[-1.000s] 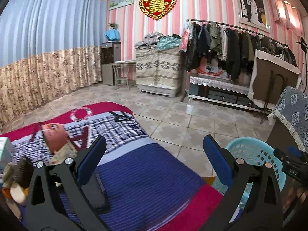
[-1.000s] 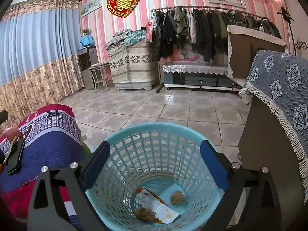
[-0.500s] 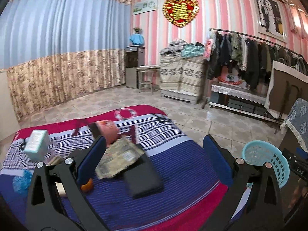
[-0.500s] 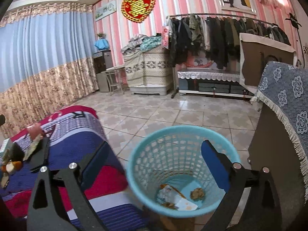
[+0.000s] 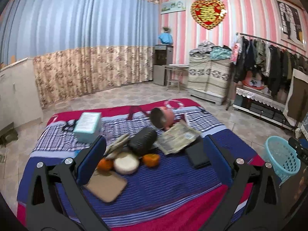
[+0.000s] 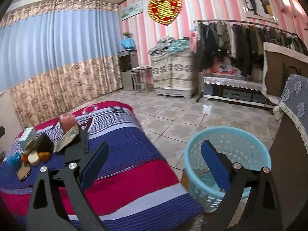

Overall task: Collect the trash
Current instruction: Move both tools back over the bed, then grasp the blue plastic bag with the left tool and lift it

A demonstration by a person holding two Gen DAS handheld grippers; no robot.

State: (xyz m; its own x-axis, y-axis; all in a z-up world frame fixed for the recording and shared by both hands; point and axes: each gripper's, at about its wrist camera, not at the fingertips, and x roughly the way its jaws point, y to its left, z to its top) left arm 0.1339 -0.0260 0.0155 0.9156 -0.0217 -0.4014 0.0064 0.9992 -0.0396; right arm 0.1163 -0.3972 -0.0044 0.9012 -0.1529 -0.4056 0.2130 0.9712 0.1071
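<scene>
A low table under a striped blue and red cloth (image 5: 173, 188) holds a heap of items: a crumpled paper wrapper (image 5: 178, 137), two orange pieces (image 5: 151, 159), a round cream lid (image 5: 126, 163), a brown card (image 5: 105, 184), a teal box (image 5: 88, 124), a tipped pink cup (image 5: 161, 118) and a black case (image 5: 196, 153). My left gripper (image 5: 154, 159) hangs open above and before the heap, holding nothing. The turquoise mesh basket (image 6: 227, 157) stands on the floor right of the table. My right gripper (image 6: 154, 163) is open and empty, between table (image 6: 123, 144) and basket.
A black rounded object (image 5: 142, 139) lies in the heap. A clothes rack (image 6: 240, 44) and covered cabinet (image 6: 173, 71) line the far wall. A cloth-draped piece of furniture (image 6: 296, 104) stands just right of the basket (image 5: 282, 157). Tiled floor (image 6: 182, 115) lies beyond the table.
Both grippers have pulled back and swung left. The basket slid from centre to the right of the right wrist view. The heap on the table came into the left wrist view's middle.
</scene>
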